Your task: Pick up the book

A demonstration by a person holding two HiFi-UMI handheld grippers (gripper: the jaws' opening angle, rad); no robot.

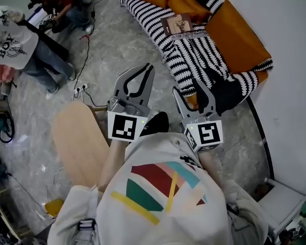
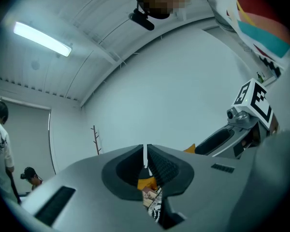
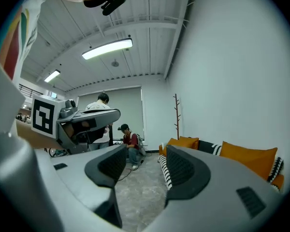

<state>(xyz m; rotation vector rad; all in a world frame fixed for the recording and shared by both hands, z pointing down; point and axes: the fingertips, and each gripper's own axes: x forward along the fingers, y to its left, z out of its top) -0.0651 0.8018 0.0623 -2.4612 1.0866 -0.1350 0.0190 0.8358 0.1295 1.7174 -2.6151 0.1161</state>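
The book (image 1: pixel 179 24), brown-covered, lies flat on a black-and-white striped blanket (image 1: pixel 194 55) on the orange sofa (image 1: pixel 234 34), well ahead of both grippers. My left gripper (image 1: pixel 145 70) is held level over the floor with its jaws closed tip to tip and nothing in them. In the left gripper view (image 2: pixel 146 154) the book (image 2: pixel 148 195) shows small through the slot under the tips. My right gripper (image 1: pixel 189 89) is level beside it, near the blanket's edge. In the right gripper view (image 3: pixel 144 166) its jaws stand apart with only floor between them.
A pale wooden tabletop (image 1: pixel 79 142) is at my left. Cables and a power strip (image 1: pixel 81 89) lie on the marble floor. One person stands (image 1: pixel 20 47) and another crouches (image 1: pixel 66 6) at the far left. A coat stand (image 3: pixel 176 115) stands by the white wall.
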